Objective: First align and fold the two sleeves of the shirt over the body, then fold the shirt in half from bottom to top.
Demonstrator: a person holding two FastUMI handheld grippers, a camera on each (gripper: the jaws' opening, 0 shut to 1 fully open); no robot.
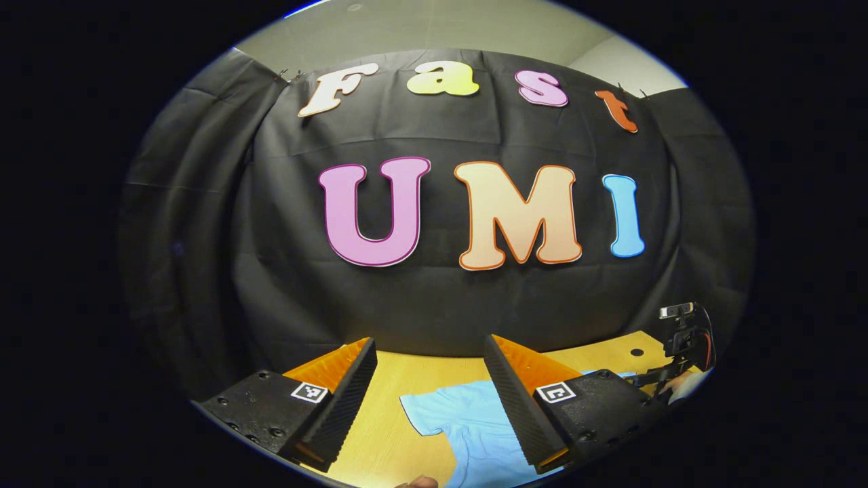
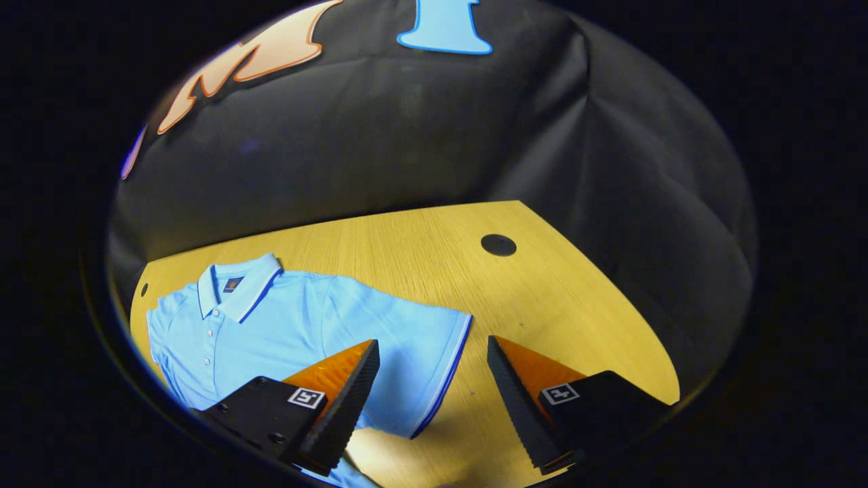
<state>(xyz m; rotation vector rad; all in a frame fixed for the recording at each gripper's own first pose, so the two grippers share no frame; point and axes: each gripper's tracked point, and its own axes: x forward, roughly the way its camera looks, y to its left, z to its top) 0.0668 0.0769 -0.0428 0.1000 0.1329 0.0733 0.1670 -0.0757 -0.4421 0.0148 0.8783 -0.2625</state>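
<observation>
A light blue polo shirt [image 2: 285, 325] lies flat on the wooden table [image 2: 556, 305], collar toward the back wall, buttons up. Its sleeve [image 2: 427, 359], with a dark blue trimmed cuff, spreads out toward the right gripper [image 2: 432, 356], which hovers open above the cuff edge with nothing between its fingers. In the left gripper view the shirt's other sleeve [image 1: 447, 410] lies on the table [image 1: 380, 420] below the left gripper [image 1: 430, 356], which is open and held above the cloth. The other gripper's body [image 1: 681, 339] shows at the far right of that view.
A round cable hole [image 2: 498, 245] is in the table behind the right sleeve, and a smaller hole [image 2: 144, 289] sits near the left edge. Black cloth walls close the booth behind and at both sides. A fingertip [image 1: 417, 482] shows at the bottom edge.
</observation>
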